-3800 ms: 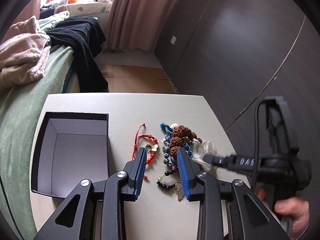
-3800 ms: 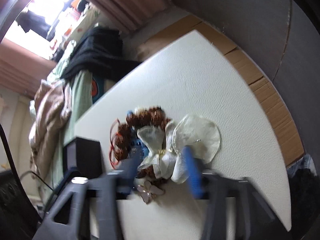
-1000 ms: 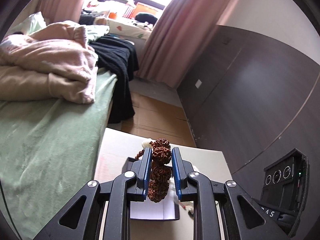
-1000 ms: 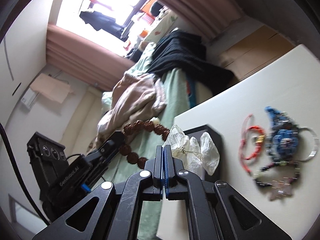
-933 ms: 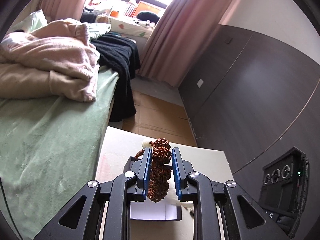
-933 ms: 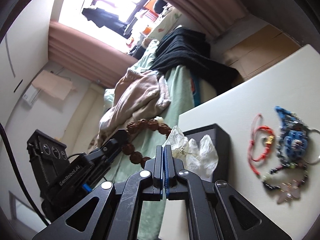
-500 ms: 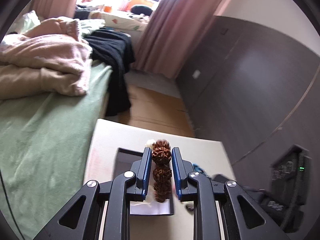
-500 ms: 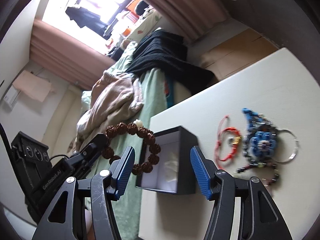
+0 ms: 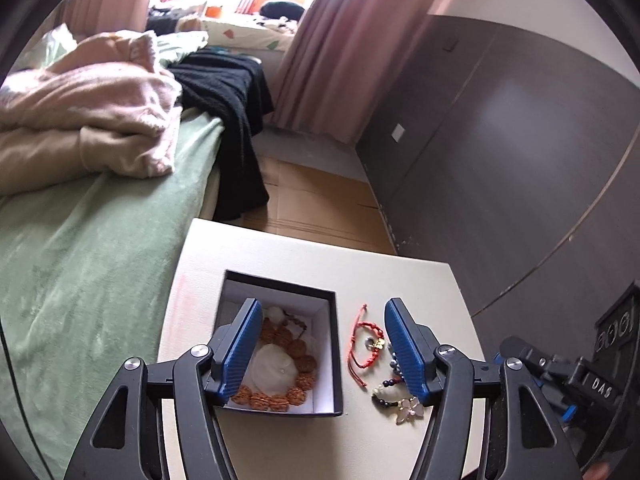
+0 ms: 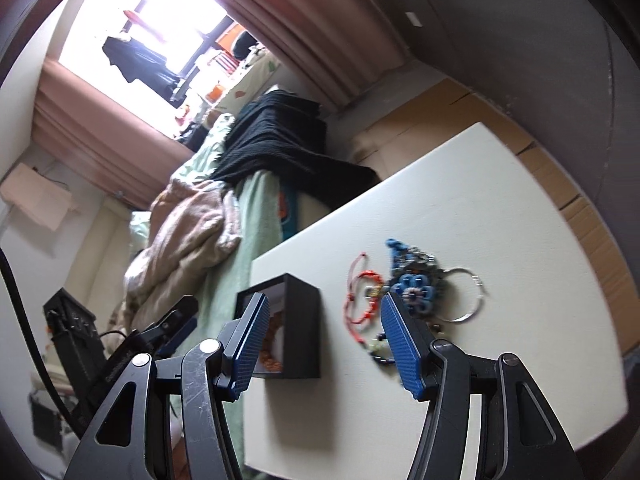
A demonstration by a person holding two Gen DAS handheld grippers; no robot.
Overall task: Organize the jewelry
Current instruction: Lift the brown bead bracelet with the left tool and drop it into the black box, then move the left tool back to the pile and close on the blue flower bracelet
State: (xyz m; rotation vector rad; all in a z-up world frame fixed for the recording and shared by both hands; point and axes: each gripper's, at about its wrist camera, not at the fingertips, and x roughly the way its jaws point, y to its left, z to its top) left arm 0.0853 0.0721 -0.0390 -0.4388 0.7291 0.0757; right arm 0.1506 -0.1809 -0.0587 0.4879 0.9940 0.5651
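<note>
A black box [image 9: 338,368] with a white inside stands on the white table [image 9: 304,256]. In it lie a brown seed-bead bracelet [image 9: 298,350] and a white flower piece [image 9: 274,370]. My left gripper [image 9: 320,348] is open and empty above the box. To the right of the box lie a red cord bracelet [image 9: 366,344], dark beads and a pale flower charm [image 9: 410,408]. My right gripper [image 10: 322,344] is open and empty over the table, with the box [image 10: 302,320], the red bracelet [image 10: 362,292], a blue beaded piece [image 10: 414,280] and a silver ring [image 10: 466,294] ahead of it.
A bed with a green cover [image 9: 80,240], a pink blanket [image 9: 88,112] and black clothing [image 9: 228,80] runs along the table's left side. A dark wardrobe wall [image 9: 500,140] stands to the right. Cardboard [image 9: 320,200] covers the floor beyond the table.
My left gripper opened and the brown bead bracelet dropped into the box. My right gripper opened earlier and let the white flower piece into the box. Both grippers stay open above the table.
</note>
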